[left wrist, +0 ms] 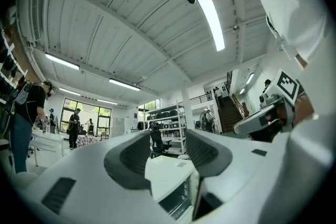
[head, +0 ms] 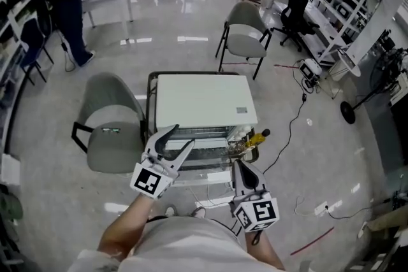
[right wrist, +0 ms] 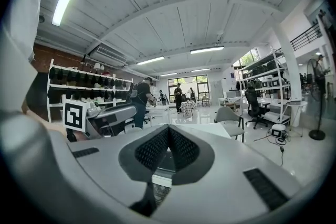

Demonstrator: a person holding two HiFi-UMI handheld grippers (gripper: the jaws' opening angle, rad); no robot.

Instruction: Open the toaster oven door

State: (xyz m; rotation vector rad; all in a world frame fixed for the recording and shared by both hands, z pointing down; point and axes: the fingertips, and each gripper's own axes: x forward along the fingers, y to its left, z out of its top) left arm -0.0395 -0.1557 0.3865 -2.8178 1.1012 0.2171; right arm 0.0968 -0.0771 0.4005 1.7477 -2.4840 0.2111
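At the middle of the head view, a white box-shaped toaster oven (head: pixel 204 99), set on a black wire cart (head: pixel 152 93), front turned toward the person. On that near face, the door (left wrist: pixel 180 198) with its dark glass window, apparently not yet opened. Long edge of the door lying left to right across the head view, hence crosswise to both grippers. Handle not clearly made out.

Over the left part of the oven's front in the head view, the left gripper (head: pixel 185 136), jaws roughly halfway apart, nothing between them. In the left gripper view, oven ahead of those jaws and somewhat below, a touch to the right. Just short of the front's right corner, the right gripper (head: pixel 238 165), jaws closed tip to tip on nothing.

By the look of it, left the nearer of the two to the door. Probably called for next: a reach forward and down from there, jaws turned to straddle the door's top edge.

Around the cart: a grey padded chair (head: pixel 109 130) just to the left, another of the kind well behind, glossy pale floor (head: pixel 76 200) all about.
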